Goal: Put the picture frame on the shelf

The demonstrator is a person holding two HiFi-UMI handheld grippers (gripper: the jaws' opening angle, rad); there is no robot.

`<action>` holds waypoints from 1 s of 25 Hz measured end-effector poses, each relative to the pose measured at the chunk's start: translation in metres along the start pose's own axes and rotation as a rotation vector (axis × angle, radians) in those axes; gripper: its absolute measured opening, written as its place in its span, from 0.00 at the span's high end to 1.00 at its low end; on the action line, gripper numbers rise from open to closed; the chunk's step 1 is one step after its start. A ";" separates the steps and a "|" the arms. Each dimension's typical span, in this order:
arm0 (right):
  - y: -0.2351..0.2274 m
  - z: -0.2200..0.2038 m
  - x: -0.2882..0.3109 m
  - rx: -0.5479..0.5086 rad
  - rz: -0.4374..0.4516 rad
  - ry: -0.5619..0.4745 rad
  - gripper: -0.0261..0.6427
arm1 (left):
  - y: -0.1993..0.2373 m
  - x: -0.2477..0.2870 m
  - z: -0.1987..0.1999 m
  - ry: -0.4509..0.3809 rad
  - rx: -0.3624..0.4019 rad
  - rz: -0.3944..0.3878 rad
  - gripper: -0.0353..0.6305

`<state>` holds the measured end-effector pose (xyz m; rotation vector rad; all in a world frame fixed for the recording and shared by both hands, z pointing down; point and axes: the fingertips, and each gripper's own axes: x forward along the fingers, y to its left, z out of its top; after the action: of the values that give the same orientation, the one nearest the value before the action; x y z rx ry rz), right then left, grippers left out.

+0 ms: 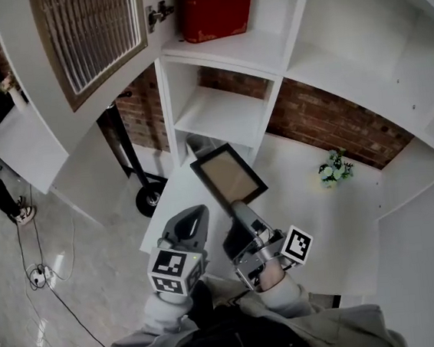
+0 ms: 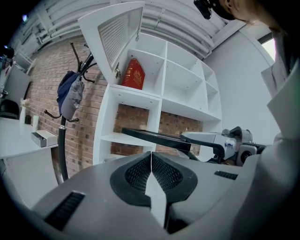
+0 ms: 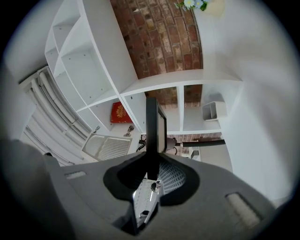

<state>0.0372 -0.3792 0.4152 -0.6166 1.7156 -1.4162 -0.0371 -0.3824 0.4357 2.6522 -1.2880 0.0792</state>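
Left gripper (image 1: 196,213) has its jaws pressed together on nothing. Right gripper (image 1: 241,209) is clamped on an edge of the picture frame (image 1: 228,175), which hangs in the air before the white shelf (image 1: 219,118).

I read no legible text anywhere. The gold lettering on the red hardback book (image 1: 215,11) on the white shelf (image 1: 227,52) was too blurred to make out. Black-and-white square markers (image 1: 297,245) on the white cubes carried patterns only.
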 end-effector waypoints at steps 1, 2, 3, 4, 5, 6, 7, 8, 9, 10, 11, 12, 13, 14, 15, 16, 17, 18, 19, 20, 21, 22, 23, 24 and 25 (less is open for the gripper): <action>-0.001 0.003 0.004 0.000 0.002 -0.010 0.86 | 0.004 0.004 0.002 -0.001 0.002 -0.005 0.94; -0.002 0.006 0.009 0.000 0.004 -0.020 0.86 | 0.007 0.008 0.003 0.000 0.007 -0.014 0.94; -0.003 0.009 0.012 -0.002 0.005 -0.031 0.86 | 0.010 0.012 0.004 0.001 0.012 -0.024 0.94; -0.004 0.012 0.016 -0.006 0.005 -0.040 0.86 | 0.012 0.016 0.005 0.003 0.017 -0.035 0.94; -0.005 0.015 0.020 -0.011 0.005 -0.048 0.86 | 0.015 0.020 0.006 0.004 0.022 -0.046 0.94; -0.006 0.017 0.024 -0.015 0.005 -0.056 0.86 | 0.017 0.024 0.008 0.006 0.025 -0.055 0.94; -0.007 0.020 0.029 -0.017 0.006 -0.062 0.86 | 0.020 0.028 0.009 0.007 0.028 -0.062 0.94; -0.008 0.022 0.033 -0.017 0.007 -0.069 0.86 | 0.022 0.033 0.010 0.008 0.029 -0.069 0.94; -0.009 0.024 0.037 -0.018 0.006 -0.076 0.86 | 0.025 0.037 0.011 0.008 0.030 -0.075 0.94; -0.010 0.026 0.041 -0.020 0.006 -0.082 0.86 | 0.028 0.041 0.013 0.007 0.029 -0.079 0.94; -0.012 0.028 0.045 -0.024 0.004 -0.086 0.86 | 0.031 0.045 0.015 0.004 0.027 -0.081 0.94; -0.014 0.031 0.049 -0.029 0.003 -0.090 0.86 | 0.035 0.049 0.017 0.001 0.028 -0.083 0.94; -0.016 0.034 0.053 -0.033 0.002 -0.094 0.86 | 0.038 0.053 0.019 0.000 0.032 -0.087 0.94; -0.018 0.037 0.057 -0.036 -0.001 -0.099 0.86 | 0.041 0.057 0.020 0.000 0.037 -0.091 0.94; -0.020 0.040 0.060 -0.038 -0.004 -0.105 0.86 | 0.045 0.060 0.022 0.001 0.042 -0.094 0.94; -0.022 0.044 0.064 -0.042 -0.008 -0.110 0.86 | 0.048 0.064 0.023 0.003 0.045 -0.097 0.94; -0.025 0.047 0.067 -0.047 -0.013 -0.114 0.86 | 0.052 0.067 0.025 0.004 0.046 -0.098 0.94; -0.027 0.051 0.070 -0.052 -0.017 -0.118 0.86 | 0.056 0.070 0.026 0.004 0.047 -0.099 0.94; -0.030 0.054 0.074 -0.056 -0.020 -0.122 0.86 | 0.060 0.073 0.026 0.006 0.048 -0.100 0.94; -0.032 0.057 0.078 -0.058 -0.022 -0.126 0.86 | 0.064 0.077 0.027 0.008 0.048 -0.101 0.94; -0.035 0.059 0.081 -0.058 -0.025 -0.130 0.86 | 0.067 0.080 0.027 0.010 0.047 -0.102 0.94; -0.037 0.062 0.084 -0.057 -0.026 -0.135 0.86 | 0.070 0.083 0.027 0.011 0.046 -0.103 0.94; -0.038 0.065 0.087 -0.054 -0.027 -0.140 0.86 | 0.073 0.086 0.027 0.013 0.046 -0.104 0.94; -0.040 0.067 0.089 -0.052 -0.027 -0.145 0.86 | 0.076 0.089 0.027 0.014 0.047 -0.105 0.94; -0.042 0.070 0.092 -0.052 -0.027 -0.150 0.86 | 0.078 0.093 0.027 0.015 0.046 -0.106 0.94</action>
<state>0.0392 -0.5012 0.4269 -0.7576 1.6351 -1.3137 -0.0419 -0.5068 0.4329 2.7478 -1.1520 0.1153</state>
